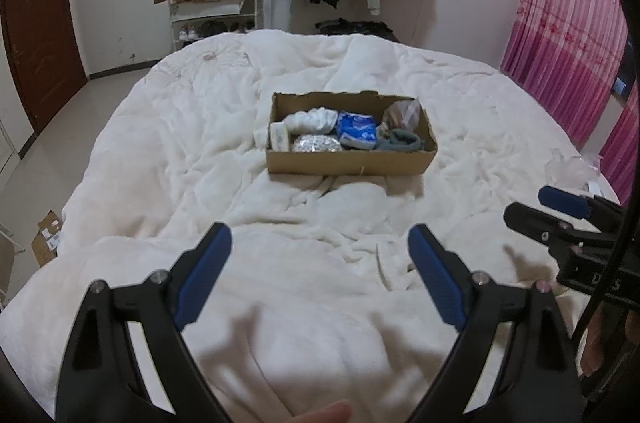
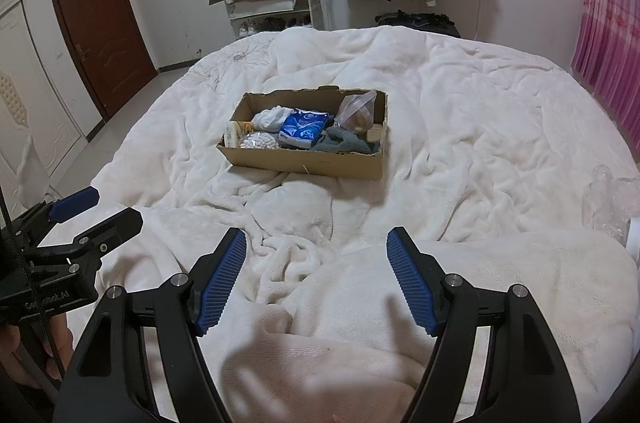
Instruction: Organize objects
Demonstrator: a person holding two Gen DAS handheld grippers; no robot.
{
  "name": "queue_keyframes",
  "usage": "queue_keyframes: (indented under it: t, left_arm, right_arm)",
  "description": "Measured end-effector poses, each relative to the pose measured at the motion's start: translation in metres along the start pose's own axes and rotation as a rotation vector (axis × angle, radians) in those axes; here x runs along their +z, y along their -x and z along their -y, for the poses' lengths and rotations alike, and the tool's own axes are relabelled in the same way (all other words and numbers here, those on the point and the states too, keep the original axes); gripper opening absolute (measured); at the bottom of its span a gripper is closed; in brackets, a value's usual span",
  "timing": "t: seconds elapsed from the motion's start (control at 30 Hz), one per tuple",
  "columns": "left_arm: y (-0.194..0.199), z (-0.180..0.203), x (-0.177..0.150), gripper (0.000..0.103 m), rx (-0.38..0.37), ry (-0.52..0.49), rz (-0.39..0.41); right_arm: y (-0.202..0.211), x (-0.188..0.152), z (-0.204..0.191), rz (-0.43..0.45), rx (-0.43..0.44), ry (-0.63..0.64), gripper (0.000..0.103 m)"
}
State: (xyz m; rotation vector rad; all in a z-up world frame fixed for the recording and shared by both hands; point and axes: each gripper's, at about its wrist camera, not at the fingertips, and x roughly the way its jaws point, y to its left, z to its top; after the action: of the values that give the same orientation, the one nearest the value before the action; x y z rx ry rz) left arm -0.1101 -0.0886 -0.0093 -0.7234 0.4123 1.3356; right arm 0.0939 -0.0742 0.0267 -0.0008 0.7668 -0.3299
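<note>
Right wrist view has the best look at the cardboard box [image 2: 304, 159], sitting roughly mid-bed on the white blanket [image 2: 460, 127] and well ahead of both grippers. It's already packed: a blue tissue pack [image 2: 304, 130] in the middle, white cloth [image 2: 272, 118] behind it, a bag of white beads or similar [image 2: 259, 142] at the front left, grey socks [image 2: 344, 142] and a clear zip bag [image 2: 356, 111] at the right end. Things are laid side by side, so I'd guess the sorting is mostly done.

The right gripper [image 2: 316, 279] hangs low over the rumpled blanket, fingers spread wide, nothing in them. Same for the left gripper [image 1: 320, 275], wide apart and empty. Both point at the box, probably parked between moves.

Some crinkly clear plastic [image 2: 608, 199] lies at the bed's right edge, maybe the next candidate.
</note>
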Motion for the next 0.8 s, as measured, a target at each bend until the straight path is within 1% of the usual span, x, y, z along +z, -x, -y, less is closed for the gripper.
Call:
queue_keyframes:
  t: [0.8]
  left_arm:
    - [-0.003,-0.0028,0.0004,0.091,-0.022,-0.016,-0.018]
  right_arm:
    - [-0.0031,-0.0015,0.0021,-0.002,-0.004,0.001,0.076]
